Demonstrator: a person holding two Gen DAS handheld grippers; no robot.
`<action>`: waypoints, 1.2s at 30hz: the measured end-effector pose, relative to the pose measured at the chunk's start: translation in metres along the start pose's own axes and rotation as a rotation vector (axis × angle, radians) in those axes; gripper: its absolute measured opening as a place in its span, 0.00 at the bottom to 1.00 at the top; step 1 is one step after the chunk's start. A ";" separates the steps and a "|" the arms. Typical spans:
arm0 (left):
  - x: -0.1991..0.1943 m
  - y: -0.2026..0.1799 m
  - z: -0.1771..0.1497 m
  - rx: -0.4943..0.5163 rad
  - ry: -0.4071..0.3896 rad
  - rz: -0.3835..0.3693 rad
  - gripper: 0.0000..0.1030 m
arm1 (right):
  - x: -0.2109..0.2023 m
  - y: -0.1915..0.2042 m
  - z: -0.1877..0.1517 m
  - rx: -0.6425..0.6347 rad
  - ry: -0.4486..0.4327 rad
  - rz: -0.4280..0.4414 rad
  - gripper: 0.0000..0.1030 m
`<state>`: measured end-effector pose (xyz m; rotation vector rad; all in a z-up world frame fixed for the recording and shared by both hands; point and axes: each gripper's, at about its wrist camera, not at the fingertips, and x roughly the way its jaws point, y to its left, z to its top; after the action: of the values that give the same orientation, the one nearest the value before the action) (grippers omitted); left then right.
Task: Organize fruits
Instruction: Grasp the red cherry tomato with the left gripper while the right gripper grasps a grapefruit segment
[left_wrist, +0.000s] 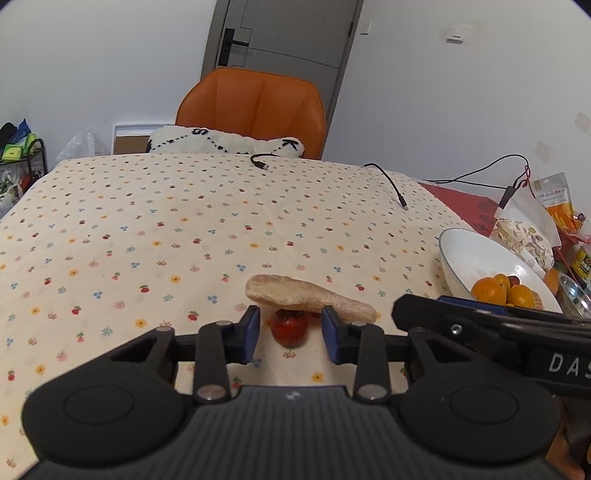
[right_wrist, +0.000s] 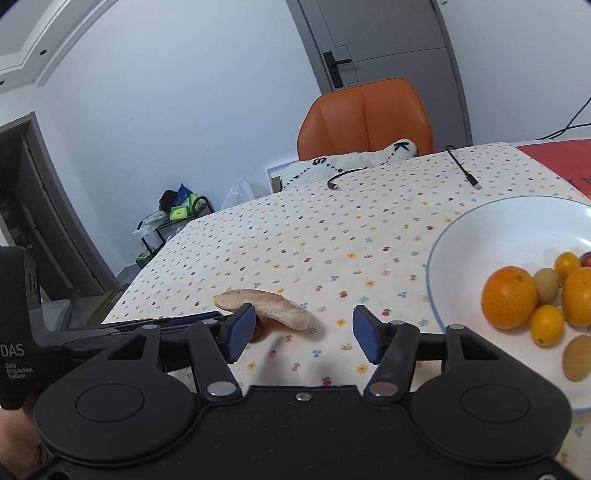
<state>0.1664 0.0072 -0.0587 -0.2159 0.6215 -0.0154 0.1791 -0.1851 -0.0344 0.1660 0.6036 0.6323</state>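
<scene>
A: Location of the strawberry (left_wrist: 289, 328)?
B: On the tablecloth (left_wrist: 221, 229), between the left gripper (left_wrist: 289, 328) pads, which stand apart without touching it; a pale sweet potato (left_wrist: 306, 297), possibly resting on it, lies just beyond.
A: Right gripper (right_wrist: 304, 332)?
B: Spread wide, holding nothing, near the white bowl (right_wrist: 480, 229)

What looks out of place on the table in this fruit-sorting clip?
A pale, elongated sweet-potato-like piece lies on the tablecloth beside a small red fruit, both outside the white bowl that holds the oranges. The open left gripper straddles the red fruit. Two loose cable ends also lie on the cloth.
</scene>
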 end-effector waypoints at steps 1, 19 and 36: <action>0.001 0.000 0.000 0.001 0.000 0.001 0.32 | 0.001 0.001 0.000 -0.002 0.002 0.001 0.56; 0.015 0.003 -0.004 0.031 -0.003 -0.015 0.20 | 0.021 0.002 0.003 0.013 0.044 0.024 0.51; 0.006 0.016 -0.004 -0.009 -0.005 -0.018 0.20 | 0.047 -0.002 0.005 0.064 0.098 0.084 0.51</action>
<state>0.1678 0.0214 -0.0688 -0.2302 0.6144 -0.0293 0.2132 -0.1588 -0.0532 0.2220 0.7151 0.7060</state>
